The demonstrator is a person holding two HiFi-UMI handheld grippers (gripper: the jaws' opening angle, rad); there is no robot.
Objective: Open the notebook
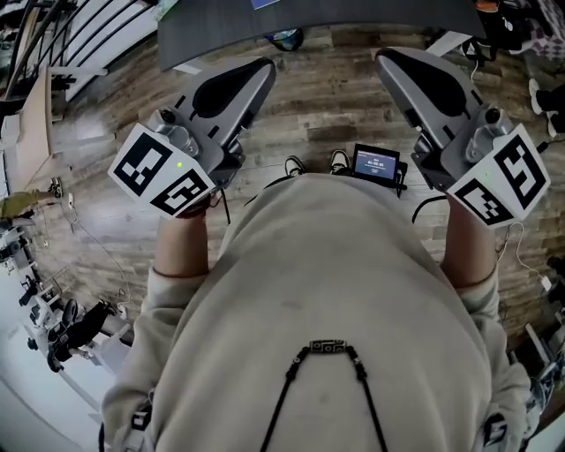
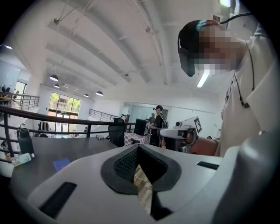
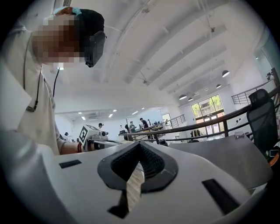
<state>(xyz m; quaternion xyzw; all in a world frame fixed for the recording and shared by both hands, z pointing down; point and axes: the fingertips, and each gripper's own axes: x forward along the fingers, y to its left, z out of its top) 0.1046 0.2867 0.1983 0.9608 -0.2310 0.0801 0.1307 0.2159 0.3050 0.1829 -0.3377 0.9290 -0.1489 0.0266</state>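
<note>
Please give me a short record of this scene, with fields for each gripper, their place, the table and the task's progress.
left gripper: shut, empty
right gripper: shut, empty
place: both over the wooden floor, near the table's edge
table: dark grey, with a flat blue item on it, perhaps the notebook
progress: nothing touched yet

Head camera looks steeply down over the person's chest onto the left tool [image 1: 263, 66] and right tool [image 1: 386, 56], close by the desk's [image 1: 353, 22] near edge. Each tool camera sits just behind its own jaws, facing out across the desk (each also catches the other tool).
</note>
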